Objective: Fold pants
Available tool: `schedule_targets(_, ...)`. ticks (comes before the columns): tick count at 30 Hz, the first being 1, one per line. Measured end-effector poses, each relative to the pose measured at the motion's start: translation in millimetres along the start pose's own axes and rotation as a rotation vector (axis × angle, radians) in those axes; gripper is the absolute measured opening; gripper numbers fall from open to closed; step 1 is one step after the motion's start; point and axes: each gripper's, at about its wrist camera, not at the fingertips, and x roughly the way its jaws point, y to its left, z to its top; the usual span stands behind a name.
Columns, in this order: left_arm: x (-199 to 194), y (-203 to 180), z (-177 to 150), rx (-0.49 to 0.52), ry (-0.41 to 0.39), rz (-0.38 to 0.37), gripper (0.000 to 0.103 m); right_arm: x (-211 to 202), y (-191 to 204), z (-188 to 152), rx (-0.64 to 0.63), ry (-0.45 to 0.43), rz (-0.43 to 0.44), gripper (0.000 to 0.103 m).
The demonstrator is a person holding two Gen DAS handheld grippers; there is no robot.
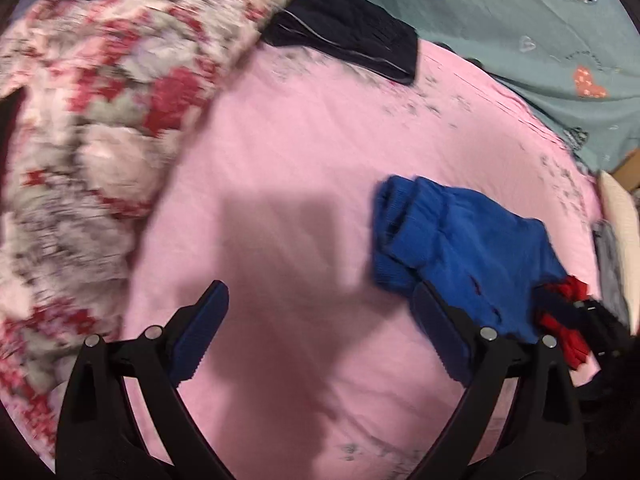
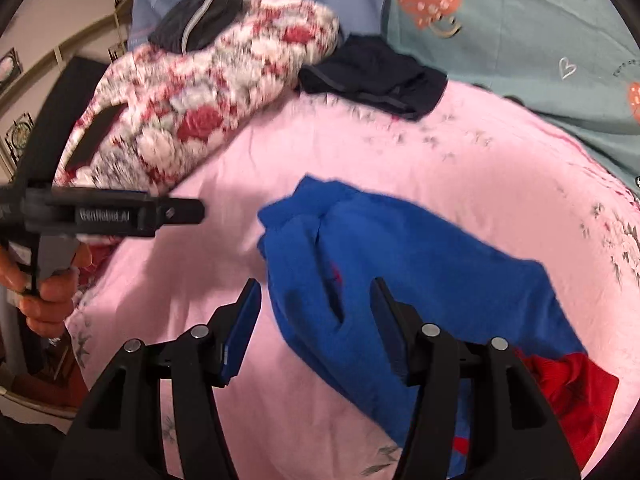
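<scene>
The blue pants (image 2: 400,272) lie bunched on the pink sheet (image 2: 460,168), not yet gripped — the right gripper (image 2: 316,320) gapes over them, the left gripper (image 1: 320,320) gapes beside them — next, probably, pinching an edge.

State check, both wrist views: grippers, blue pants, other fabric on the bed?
left gripper: open, empty, over bare pink sheet
right gripper: open, empty, above the pants
blue pants: bunched in a loose heap, not laid flat, red part at one end
dark garment: crumpled at the far edge of the sheet
floral quilt: heaped on the left, dark item on top
</scene>
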Motion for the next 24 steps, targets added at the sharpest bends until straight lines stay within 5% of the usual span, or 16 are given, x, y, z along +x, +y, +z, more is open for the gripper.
schedule_targets(4, 26.5, -18.0, 14.5, 0.036, 0.061, -0.141, 0.095, 11.0, 4.3, -11.5, -0.022, 0.065, -0.033, 0.058)
schedule_targets(8, 62.1, -29.5, 28.6, 0.042, 0.126, -0.19, 0.091, 16.3, -0.1, -23.3, 0.006, 0.127, -0.065, 0.058)
schedule_targets(12, 88.7, -36.7, 36.5, 0.049, 0.199, -0.246, 0.061, 20.2, -1.3, -30.6, 0.013, 0.145, -0.084, 0.058)
schedule_targets(24, 102.7, -53.5, 43.3, 0.101, 0.263, -0.174, 0.061, 44.1, -6.8, -45.0, 0.051, 0.181, -0.113, 0.054)
